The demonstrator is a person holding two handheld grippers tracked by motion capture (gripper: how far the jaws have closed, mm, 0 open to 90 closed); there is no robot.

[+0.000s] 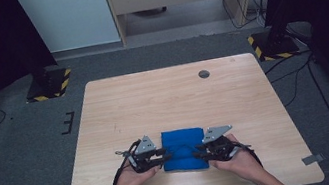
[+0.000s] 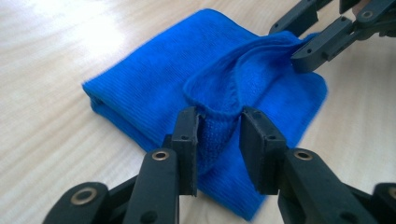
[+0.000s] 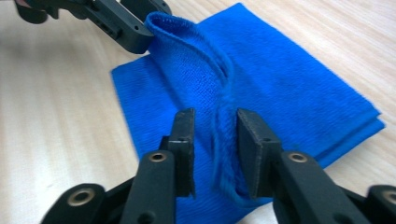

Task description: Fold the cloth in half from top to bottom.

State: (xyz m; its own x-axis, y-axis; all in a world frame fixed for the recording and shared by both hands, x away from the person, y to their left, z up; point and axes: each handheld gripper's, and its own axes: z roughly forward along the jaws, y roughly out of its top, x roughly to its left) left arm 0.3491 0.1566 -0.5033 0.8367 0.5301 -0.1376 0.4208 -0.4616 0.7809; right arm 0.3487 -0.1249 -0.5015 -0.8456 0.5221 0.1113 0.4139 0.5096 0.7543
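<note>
Blue cloth (image 1: 183, 149), folded into a flat rectangular pad of several layers, lies on the wooden table (image 1: 163, 97) close to the near edge, roughly midway between the two near corners. From the high view the left gripper (image 1: 165, 157) comes at the cloth's left edge and the right gripper (image 1: 198, 154) at its right edge, each carried in a hand, the left hand (image 1: 133, 177) and the right hand (image 1: 237, 160) resting low over the near edge of the table. A raised ridge of the top layer runs across the pad from one gripper to the other. In the left gripper view that ridge stands between the two black jaws, which are parted to a narrow gap; the left pad (image 2: 190, 135) lies against the fabric while the other stands just clear of it, so the fold sits loosely in the gap and is not pinched. In the right gripper view the jaws are likewise set a little apart, with the hemmed edge of the ridge running between them, near the right-hand pad (image 3: 250, 149) and free of the other; nothing is clamped here either. Each gripper view also catches the opposite gripper's tips at the far end of the ridge. The far half of the table carries a small round grommet (image 1: 204, 73) near its far right corner.
</note>
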